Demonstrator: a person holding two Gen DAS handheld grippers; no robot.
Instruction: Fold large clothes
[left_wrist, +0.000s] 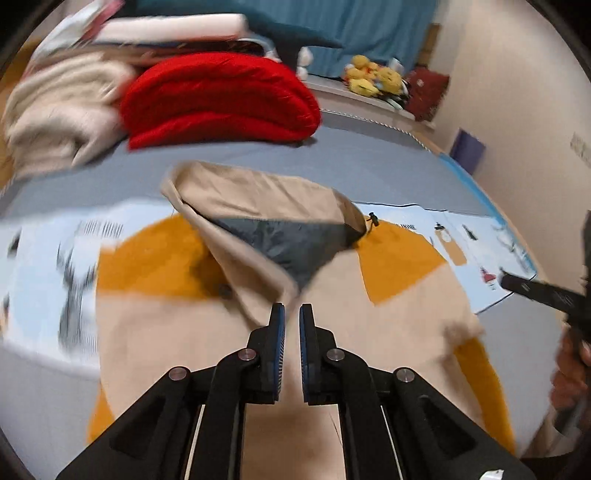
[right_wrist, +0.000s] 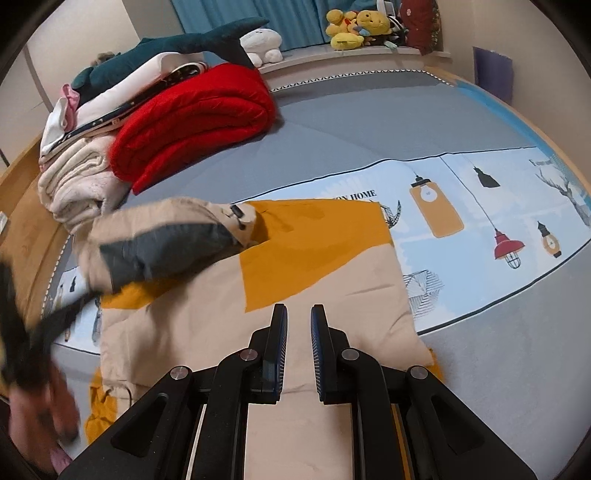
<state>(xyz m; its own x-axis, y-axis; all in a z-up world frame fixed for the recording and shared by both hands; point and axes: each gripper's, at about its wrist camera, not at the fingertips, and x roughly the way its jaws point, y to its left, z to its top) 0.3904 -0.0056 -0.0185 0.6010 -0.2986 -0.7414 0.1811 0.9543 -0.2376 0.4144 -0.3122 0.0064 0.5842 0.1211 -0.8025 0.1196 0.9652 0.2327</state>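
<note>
You are working over a bed (right_wrist: 369, 122) with a grey cover. The beige-and-orange jacket (right_wrist: 295, 295) is lying flat across it, its hood (right_wrist: 166, 240) flopping away from you. Your left gripper (left_wrist: 291, 314), jaws nearly closed, seems empty just above the hood's edge. Your right gripper (right_wrist: 298, 314) is hovering above the hem, slightly parted, gripping nothing.

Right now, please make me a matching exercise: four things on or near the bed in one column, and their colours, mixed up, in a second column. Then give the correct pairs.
Things:
1. folded blanket
2. shark plush
3. jacket hood lining
4. duck toys

Colours:
A. yellow
B. dark grey
C. red
D. dark teal

Pairs: 1-C, 2-D, 3-B, 4-A
</note>
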